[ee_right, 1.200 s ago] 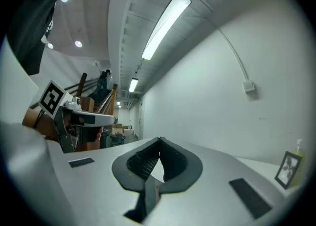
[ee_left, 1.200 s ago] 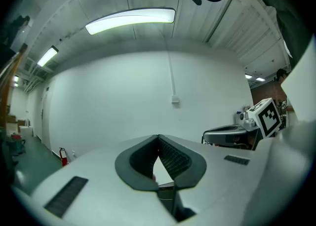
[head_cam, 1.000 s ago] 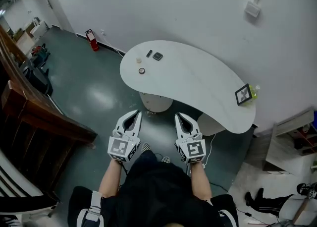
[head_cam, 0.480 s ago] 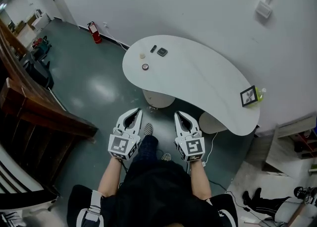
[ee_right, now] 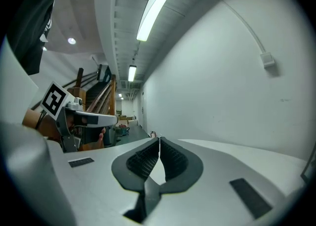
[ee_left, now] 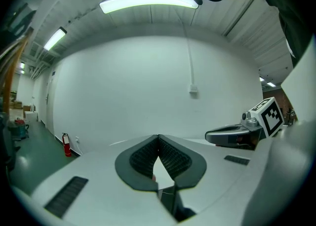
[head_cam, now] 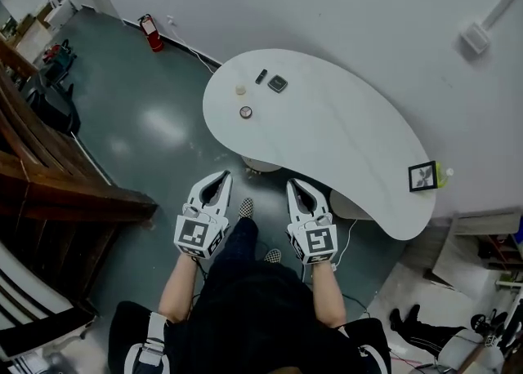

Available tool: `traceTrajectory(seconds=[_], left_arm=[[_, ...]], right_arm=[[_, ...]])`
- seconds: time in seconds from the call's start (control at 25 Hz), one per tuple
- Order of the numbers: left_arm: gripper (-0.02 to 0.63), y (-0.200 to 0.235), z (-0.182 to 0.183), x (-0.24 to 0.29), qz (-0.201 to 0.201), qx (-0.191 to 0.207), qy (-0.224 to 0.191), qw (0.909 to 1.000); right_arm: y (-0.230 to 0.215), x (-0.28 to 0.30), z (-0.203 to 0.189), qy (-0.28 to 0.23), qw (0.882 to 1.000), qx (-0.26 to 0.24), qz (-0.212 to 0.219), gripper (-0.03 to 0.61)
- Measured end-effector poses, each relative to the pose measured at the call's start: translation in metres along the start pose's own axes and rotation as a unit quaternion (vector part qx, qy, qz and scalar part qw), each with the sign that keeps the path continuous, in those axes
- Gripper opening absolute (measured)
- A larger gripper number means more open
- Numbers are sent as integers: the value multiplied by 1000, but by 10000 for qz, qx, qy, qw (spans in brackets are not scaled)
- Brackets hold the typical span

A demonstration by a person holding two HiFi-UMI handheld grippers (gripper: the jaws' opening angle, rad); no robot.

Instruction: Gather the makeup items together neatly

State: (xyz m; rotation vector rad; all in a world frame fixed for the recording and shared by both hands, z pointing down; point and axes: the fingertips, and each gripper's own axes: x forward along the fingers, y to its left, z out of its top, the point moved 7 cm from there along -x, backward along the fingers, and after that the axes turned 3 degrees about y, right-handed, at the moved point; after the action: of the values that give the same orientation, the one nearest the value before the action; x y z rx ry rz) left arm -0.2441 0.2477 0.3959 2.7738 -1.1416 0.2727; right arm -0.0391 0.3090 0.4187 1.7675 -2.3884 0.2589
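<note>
The left gripper (head_cam: 225, 175) has its fingers (ee_left: 143, 158) pressed together at the tips and closed on themselves; the right gripper (head_cam: 291, 183) matches, fingers (ee_right: 140, 163) shut tip to tip. Both are held side by side above the floor, short of the white curved surface (head_cam: 327, 127). The makeup items lie well ahead of both sets of fingers, at the surface's left end: a round pot (head_cam: 245, 112) nearest the fingertips, a pale small jar (head_cam: 240, 89) just beyond it, then a black stick (head_cam: 261, 77) and a dark square compact (head_cam: 278, 83) farthest off. All four are loosely spread and none touch. Far to the right of the right fingers stands a small picture frame (head_cam: 422, 176).
</note>
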Motion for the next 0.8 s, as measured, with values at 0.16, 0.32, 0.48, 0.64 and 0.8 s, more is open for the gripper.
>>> traceTrajectory(seconds=[0.16, 0.32, 0.48, 0.64, 0.8], left_arm=[[17, 42, 4, 34, -110, -51, 49, 9999], [17, 86, 9, 66, -243, -201, 72, 9995], [17, 121, 11, 94, -359, -194, 107, 9991], [17, 150, 10, 111, -547, -283, 156, 9980], [17, 176, 6, 126, -672, -353, 263, 9968]], right_arm=[[-7, 51, 14, 116, 9999, -6, -46, 32], [-9, 101, 27, 270, 9996, -55, -68, 32], [-14, 144, 36, 411, 9990, -77, -143, 32], [-13, 179, 40, 544, 9982, -28, -257, 32], [-14, 209, 37, 722, 9967, -16, -362, 32]])
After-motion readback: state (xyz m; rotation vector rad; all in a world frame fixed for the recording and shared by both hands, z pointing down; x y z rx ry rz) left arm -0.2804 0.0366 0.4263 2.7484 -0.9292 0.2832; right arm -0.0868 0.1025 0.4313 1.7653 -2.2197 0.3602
